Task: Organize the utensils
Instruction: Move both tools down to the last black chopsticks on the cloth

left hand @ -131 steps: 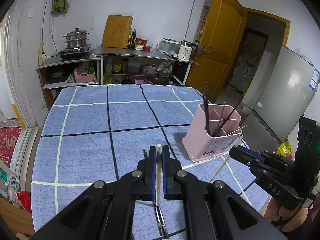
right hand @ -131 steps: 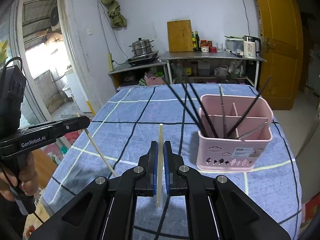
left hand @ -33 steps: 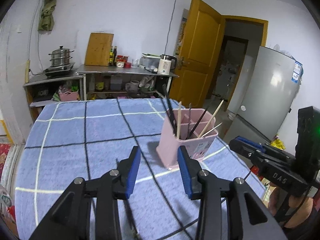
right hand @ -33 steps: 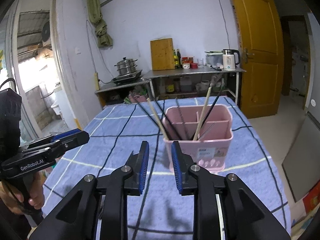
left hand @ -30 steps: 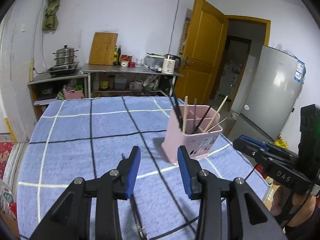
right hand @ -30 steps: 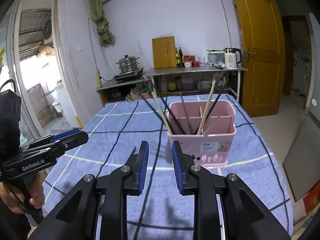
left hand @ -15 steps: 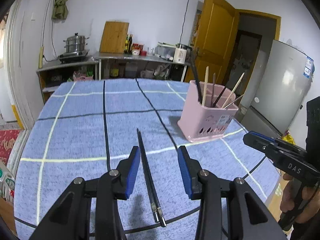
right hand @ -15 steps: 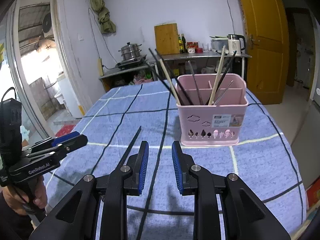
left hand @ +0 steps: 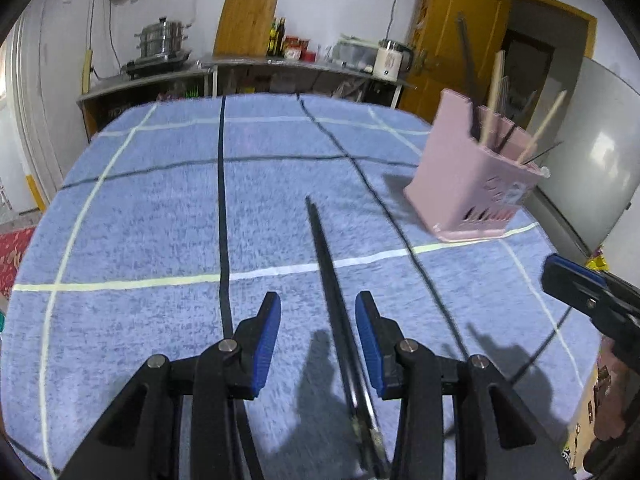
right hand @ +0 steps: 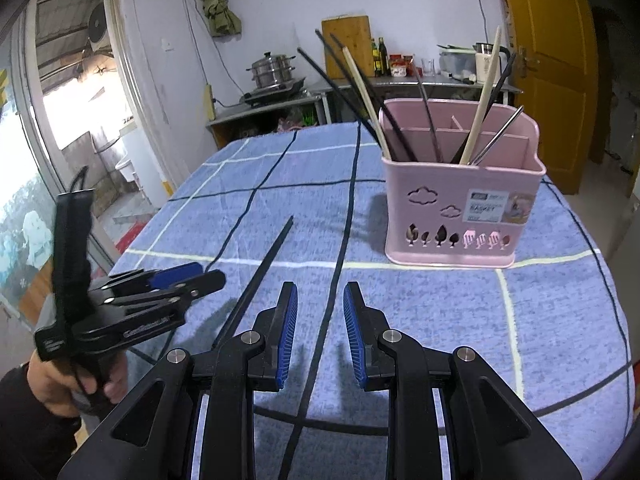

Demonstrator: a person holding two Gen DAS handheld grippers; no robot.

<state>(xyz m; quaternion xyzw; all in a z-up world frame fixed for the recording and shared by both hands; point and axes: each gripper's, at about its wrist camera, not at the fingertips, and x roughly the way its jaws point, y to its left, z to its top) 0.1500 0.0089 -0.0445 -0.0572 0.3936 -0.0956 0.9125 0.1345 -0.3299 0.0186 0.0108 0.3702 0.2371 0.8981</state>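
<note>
A pair of black chopsticks [left hand: 332, 292] lies on the blue checked tablecloth [left hand: 140, 216], running away from me between the open jaws of my left gripper [left hand: 318, 312], which hovers low over them and holds nothing. The chopsticks also show in the right wrist view [right hand: 264, 268], left of my open, empty right gripper [right hand: 320, 312]. The pink utensil basket [right hand: 460, 196] stands upright at the table's right side, holding several black, wooden and metal chopsticks. It shows in the left wrist view [left hand: 468, 188] too. The left gripper [right hand: 160, 284] shows from the side, the right one [left hand: 572, 280] at the frame's edge.
The table's near and right edges are close to both grippers. Behind the table stand a metal counter [left hand: 280, 68] with a steamer pot [left hand: 160, 42], a cutting board, bottles and a kettle. A yellow door [right hand: 548, 60] and a fridge [left hand: 592, 152] are at the right.
Both grippers let go of the pale chopsticks, which now stand in the basket. The left gripper has come down over the black chopsticks on the cloth. The right gripper has lowered too.
</note>
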